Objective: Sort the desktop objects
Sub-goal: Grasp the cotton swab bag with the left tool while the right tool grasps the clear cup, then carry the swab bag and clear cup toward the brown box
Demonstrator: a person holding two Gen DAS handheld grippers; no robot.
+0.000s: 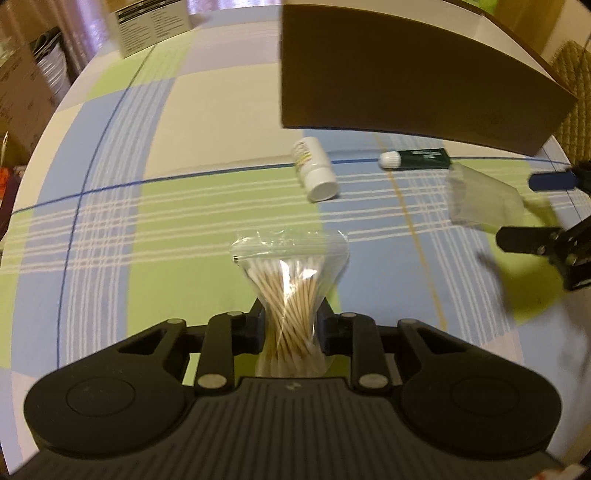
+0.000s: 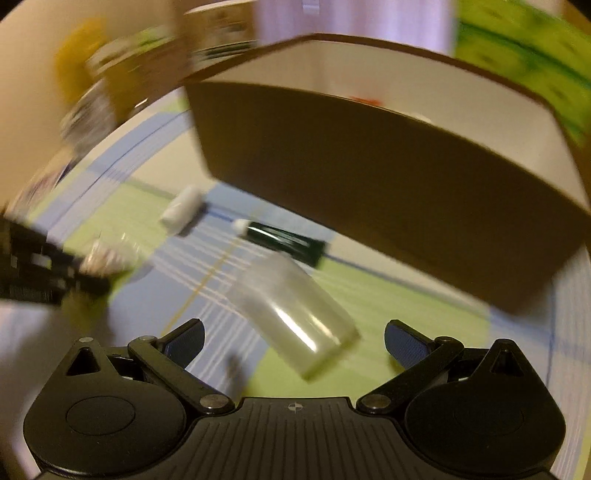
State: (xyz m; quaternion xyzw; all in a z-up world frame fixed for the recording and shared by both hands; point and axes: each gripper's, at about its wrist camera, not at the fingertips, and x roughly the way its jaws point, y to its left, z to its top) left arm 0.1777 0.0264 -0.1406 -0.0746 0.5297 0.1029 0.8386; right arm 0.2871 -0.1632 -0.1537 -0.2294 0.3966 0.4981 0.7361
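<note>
Plaid tablecloth [image 1: 192, 122] in green, blue and cream covers the table. Brown cardboard box [image 1: 406, 81] stands toward the far edge, open top, pale inside.

Left gripper [image 1: 290, 326] low over the near edge, jaws pinched tight on a clear zip bag of cotton swabs [image 1: 290, 280], bag waist squeezed between the pads.

Right gripper [image 2: 293, 341] tilted, jaws spread wide, holding nothing; a translucent plastic case [image 2: 295, 314] sits between and just ahead of the fingers, contact unclear. This view is heavily motion-blurred.

White pill bottle [image 1: 316, 168] lies on its side near the box; dark green tube with white cap [image 1: 415, 158] beside it.

Printed carton [image 1: 151, 22] at far left corner, cut off.
</note>
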